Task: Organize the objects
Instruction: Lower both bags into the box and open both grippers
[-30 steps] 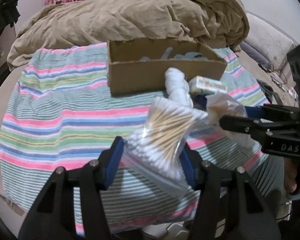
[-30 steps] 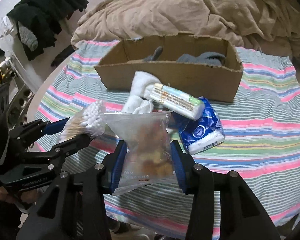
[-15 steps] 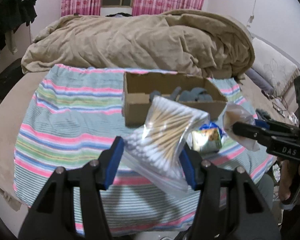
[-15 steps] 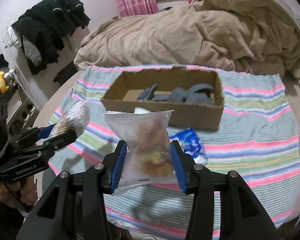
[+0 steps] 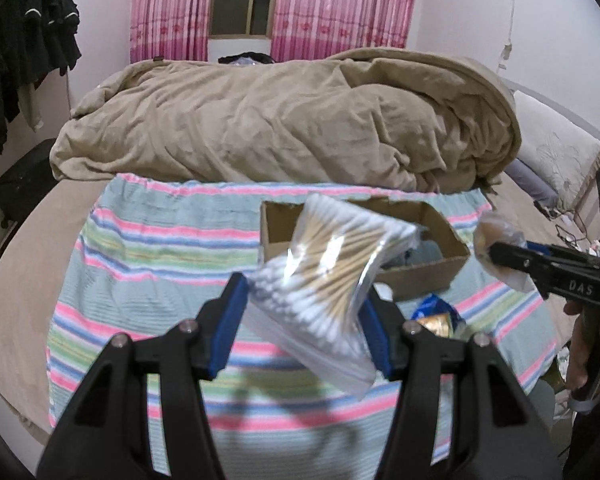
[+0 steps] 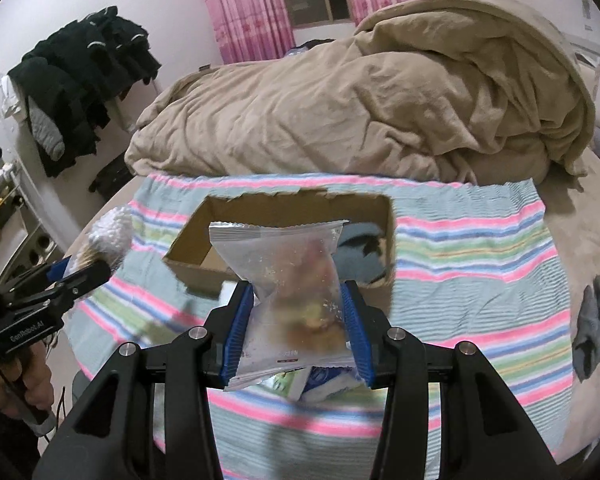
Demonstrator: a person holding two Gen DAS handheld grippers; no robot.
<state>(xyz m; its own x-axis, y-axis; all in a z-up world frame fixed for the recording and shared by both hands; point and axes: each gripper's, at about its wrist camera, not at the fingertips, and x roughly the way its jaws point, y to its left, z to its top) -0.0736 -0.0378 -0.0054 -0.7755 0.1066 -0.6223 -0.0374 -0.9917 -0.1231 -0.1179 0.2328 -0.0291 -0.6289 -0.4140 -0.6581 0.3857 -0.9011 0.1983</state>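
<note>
On my left wrist view, the left gripper (image 5: pixel 302 320) is closed on a clear zip bag of cotton swabs (image 5: pixel 326 276), its blue pads pinching the bag's lower half from both sides while the upper half fans out above them, tilted to the right. The bag hangs in the air over the striped blanket (image 5: pixel 148 256). Behind it lies the open cardboard box (image 5: pixel 424 270), with grey cloth just visible inside. To the right I see the right gripper (image 5: pixel 496 254) side-on, gripping a snack packet (image 5: pixel 498 248) that sits level with the box's right end. Between my left gripper's right finger and the box lies a blue packet (image 5: pixel 434 308) on the blanket. A tan duvet (image 5: pixel 292 120) is heaped at the far side.

On my right wrist view, the right gripper (image 6: pixel 298 326) is clamped on a translucent snack packet (image 6: pixel 290 284), held upright, the pads squeezing it at its waist. It floats in front of the cardboard box (image 6: pixel 188 252), which holds grey socks (image 6: pixel 358 254). Under the packet, tissue packs (image 6: pixel 320 380) peek out on the striped blanket (image 6: pixel 476 272). At the left, the left gripper (image 6: pixel 90 268) holds the cotton swab bag (image 6: pixel 110 230) beside the box's left end. A grey glove (image 6: pixel 594 324) lies on the blanket's right edge.
</note>
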